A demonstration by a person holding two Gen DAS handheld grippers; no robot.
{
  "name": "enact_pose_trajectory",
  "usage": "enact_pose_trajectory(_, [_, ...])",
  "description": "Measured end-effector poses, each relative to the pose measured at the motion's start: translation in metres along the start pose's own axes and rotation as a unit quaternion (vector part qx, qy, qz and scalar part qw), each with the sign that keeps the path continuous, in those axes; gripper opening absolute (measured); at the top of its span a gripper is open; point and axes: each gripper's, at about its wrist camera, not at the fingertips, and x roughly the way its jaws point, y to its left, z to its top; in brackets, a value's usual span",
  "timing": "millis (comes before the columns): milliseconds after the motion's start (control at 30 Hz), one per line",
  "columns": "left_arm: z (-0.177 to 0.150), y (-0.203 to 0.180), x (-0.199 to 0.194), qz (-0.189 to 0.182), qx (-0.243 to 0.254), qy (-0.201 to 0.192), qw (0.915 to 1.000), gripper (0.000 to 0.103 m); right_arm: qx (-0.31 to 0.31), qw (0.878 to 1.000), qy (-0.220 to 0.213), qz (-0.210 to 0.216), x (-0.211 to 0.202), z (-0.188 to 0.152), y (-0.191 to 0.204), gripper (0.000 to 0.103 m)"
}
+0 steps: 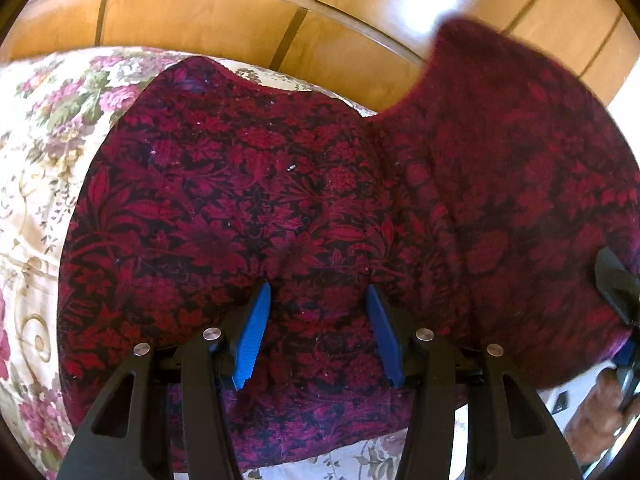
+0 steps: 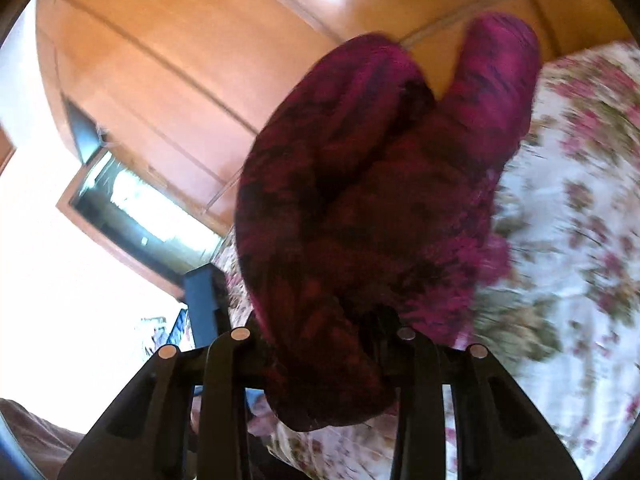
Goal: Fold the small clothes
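A dark red garment with a black floral pattern point(image 1: 248, 184) lies spread on a flowered bedspread point(image 1: 44, 128). My left gripper point(image 1: 320, 332) rests on its near part, blue pads point(image 1: 254, 332) apart with flat cloth between them, so it is open. At the right edge of the left wrist view, my right gripper point(image 1: 618, 292) lifts the garment's right side off the bed. In the right wrist view the garment point(image 2: 360, 208) hangs bunched and blurred in front of the camera. It covers the fingertips of my right gripper point(image 2: 328, 320), which is shut on it.
A glossy wooden wardrobe point(image 1: 200, 20) stands just beyond the bed. A person's hand point(image 1: 596, 404) holds the right gripper's handle. The bedspread point(image 2: 580, 200) stretches to the right in the right wrist view, with a window point(image 2: 132, 208) and a bright wall at the left.
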Motion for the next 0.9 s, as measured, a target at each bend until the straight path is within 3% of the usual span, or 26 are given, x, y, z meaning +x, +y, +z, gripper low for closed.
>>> enact_pose_trajectory(133, [0.003, 0.027, -0.021, -0.045, -0.052, -0.012, 0.9975, 0.048, -0.038, 0.999, 0.023, -0.018, 0.022, -0.002, 0.019, 0.031])
enact_pose_trajectory(267, [0.008, 0.064, -0.049, -0.095, -0.111, -0.033, 0.9888, 0.048, -0.078, 0.995, 0.043, -0.046, 0.041, -0.006, 0.032, 0.031])
enact_pose_trajectory(300, [0.01, 0.074, -0.057, -0.115, -0.13, -0.037, 0.9841, 0.052, -0.098, 0.992, 0.051, -0.059, 0.044, -0.009, 0.038, 0.031])
enact_pose_trajectory(367, [0.015, 0.088, -0.072, -0.153, -0.151, -0.055, 0.9751, 0.075, -0.138, 0.985, 0.068, -0.081, 0.055, -0.014, 0.049, 0.031])
enact_pose_trajectory(533, [0.034, 0.092, -0.091, -0.211, -0.129, -0.072, 0.9662, 0.093, -0.247, 0.955, 0.11, -0.125, 0.087, -0.035, 0.075, 0.031])
enact_pose_trajectory(667, [0.044, 0.076, -0.084, -0.237, -0.093, -0.055, 0.9655, 0.099, -0.295, 0.937, 0.127, -0.141, 0.108, -0.047, 0.085, 0.031])
enact_pose_trajectory(700, [0.044, 0.073, -0.079, -0.239, -0.084, -0.048, 0.9662, 0.099, -0.311, 0.929, 0.129, -0.152, 0.114, -0.051, 0.087, 0.031])
enact_pose_trajectory(767, [0.045, 0.068, -0.068, -0.208, -0.07, -0.033, 0.975, 0.099, -0.329, 0.921, 0.127, -0.163, 0.12, -0.057, 0.091, 0.031])
enact_pose_trajectory(900, [0.042, 0.062, -0.04, -0.167, -0.056, 0.01, 0.9843, 0.096, -0.351, 0.912, 0.12, -0.174, 0.115, -0.063, 0.088, 0.032])
